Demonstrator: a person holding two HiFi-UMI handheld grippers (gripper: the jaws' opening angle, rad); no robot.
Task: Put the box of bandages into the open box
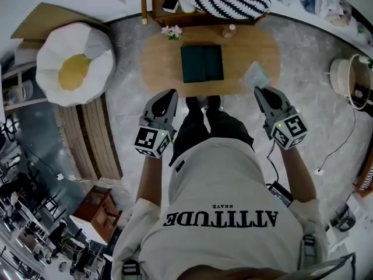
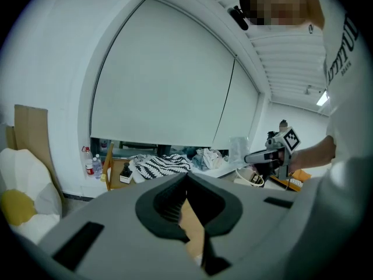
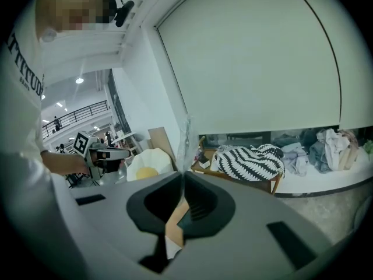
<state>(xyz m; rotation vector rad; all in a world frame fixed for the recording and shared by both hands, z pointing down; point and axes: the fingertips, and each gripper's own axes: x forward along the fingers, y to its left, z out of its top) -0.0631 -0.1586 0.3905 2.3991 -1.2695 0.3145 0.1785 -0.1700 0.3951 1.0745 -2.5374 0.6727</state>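
Grey left gripper [image 1: 170, 94] hangs closed, empty; dark green open box [image 1: 201, 63] sits on the wooden table [image 1: 160, 63]; right gripper [image 1: 260, 91] pinches the clear bandage packet [image 1: 254, 74] by one edge. It's a floppy hold, so it could slip and land short.

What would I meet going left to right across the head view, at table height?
White-and-yellow egg-shaped cushion → dark green rectangular box → clear plastic packet → white round object at the right edge.
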